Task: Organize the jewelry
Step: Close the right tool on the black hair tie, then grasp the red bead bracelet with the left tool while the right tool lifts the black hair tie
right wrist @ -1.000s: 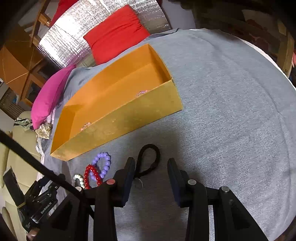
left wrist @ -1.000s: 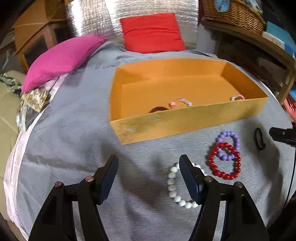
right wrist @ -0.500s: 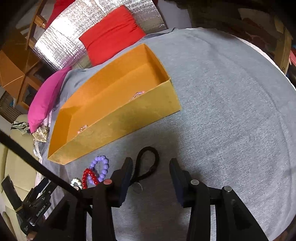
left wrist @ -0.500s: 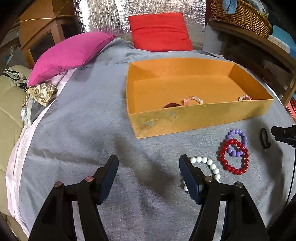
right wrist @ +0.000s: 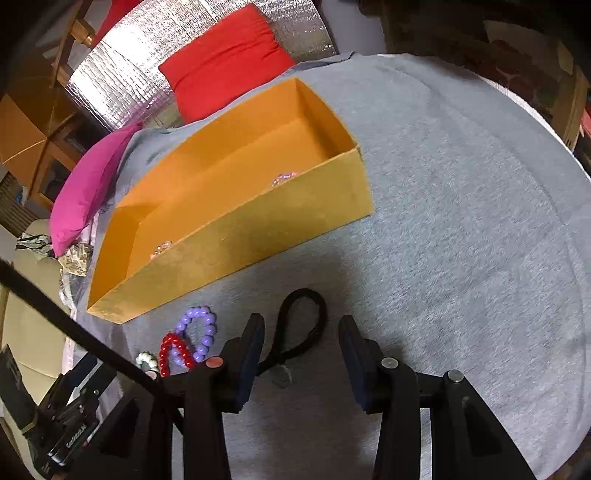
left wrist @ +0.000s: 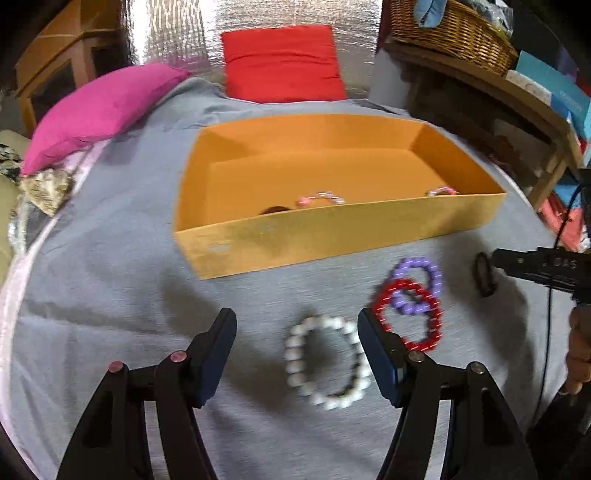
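Note:
An orange box [left wrist: 332, 236] [right wrist: 236, 236] sits on the grey cloth with a few small bracelets [left wrist: 320, 197] inside. A white bead bracelet [left wrist: 327, 360] lies between the fingers of my open left gripper [left wrist: 297, 350]. A red bracelet [left wrist: 408, 314] and a purple bracelet [left wrist: 417, 282] overlap just right of it; they also show in the right wrist view [right wrist: 173, 349] [right wrist: 197, 332]. A black cord bracelet [right wrist: 299, 332] [left wrist: 484, 273] lies between the fingers of my open right gripper [right wrist: 301, 350].
A pink cushion [left wrist: 96, 110] and a red cushion [left wrist: 282, 62] lie behind the box. A wicker basket [left wrist: 450, 33] stands on a wooden shelf at the right. The cloth [right wrist: 461, 221] spreads wide to the right of the box.
My left gripper has shifted right, so the white bracelet now lies between its fingers instead of behind the right finger. My right gripper has edged over the black bracelet.

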`<state>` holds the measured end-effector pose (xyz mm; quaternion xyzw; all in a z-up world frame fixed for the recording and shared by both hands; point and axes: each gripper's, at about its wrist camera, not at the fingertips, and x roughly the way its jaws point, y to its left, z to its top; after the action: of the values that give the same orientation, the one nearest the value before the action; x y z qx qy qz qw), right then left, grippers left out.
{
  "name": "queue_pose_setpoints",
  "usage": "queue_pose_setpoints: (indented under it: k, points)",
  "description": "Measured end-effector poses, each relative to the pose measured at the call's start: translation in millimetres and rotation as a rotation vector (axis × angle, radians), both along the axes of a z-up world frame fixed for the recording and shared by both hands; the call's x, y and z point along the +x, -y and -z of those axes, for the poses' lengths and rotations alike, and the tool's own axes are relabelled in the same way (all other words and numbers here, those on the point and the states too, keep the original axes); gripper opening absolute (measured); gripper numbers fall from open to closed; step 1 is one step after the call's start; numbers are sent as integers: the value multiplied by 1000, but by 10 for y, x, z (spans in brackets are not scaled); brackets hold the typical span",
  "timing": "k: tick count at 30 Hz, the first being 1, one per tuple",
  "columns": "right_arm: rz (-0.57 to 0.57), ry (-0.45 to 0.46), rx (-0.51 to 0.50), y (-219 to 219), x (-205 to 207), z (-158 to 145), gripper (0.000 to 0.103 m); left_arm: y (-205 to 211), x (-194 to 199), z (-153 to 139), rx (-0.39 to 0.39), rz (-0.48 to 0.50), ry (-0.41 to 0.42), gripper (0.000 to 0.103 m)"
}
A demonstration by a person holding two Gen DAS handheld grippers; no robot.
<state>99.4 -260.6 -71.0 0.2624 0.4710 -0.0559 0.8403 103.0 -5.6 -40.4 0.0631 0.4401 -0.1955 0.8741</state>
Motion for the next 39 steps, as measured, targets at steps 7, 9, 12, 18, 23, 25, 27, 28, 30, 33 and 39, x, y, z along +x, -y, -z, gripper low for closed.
queue_pose_setpoints:
  k: [7, 9, 12, 18, 23, 25, 27, 28, 30, 33, 39]
  points:
    - [-35, 18, 15, 176, 86, -12, 46, 227, 44, 70, -62, 45, -26, 69]
    - [-45, -2, 42, 192, 121, 30, 46, 269, 32, 76, -83, 78, -27, 69]
    - [-58, -13, 51, 155, 184, 85, 46, 329, 20, 107, -66, 104, -20, 68]
    - [-75, 2, 10, 52, 258, 124, 44, 428, 29, 225, -39, 147, -50, 48]
    - [-106, 5, -54, -68, 318, 107, 28, 475, 19, 208, -29, 153, -39, 48]
    - [-113, 3, -87, -140, 351, 105, 22, 490, 51, 213, -23, 142, -39, 48]
    - [-117, 0, -115, -185, 339, 111, 19, 488, 69, 238, -27, 140, -50, 48]
    - [-119, 1, -121, -190, 321, 110, 19, 492, 82, 256, -28, 145, -55, 48]
    - [-125, 3, -124, -219, 311, 108, 19, 513, 75, 264, -34, 158, -58, 48]
    - [-126, -5, -123, -224, 307, 127, 19, 550, 87, 283, -45, 185, -66, 36]
    - [-105, -16, -113, -218, 324, 160, 20, 562, 46, 272, -61, 201, -78, 15]
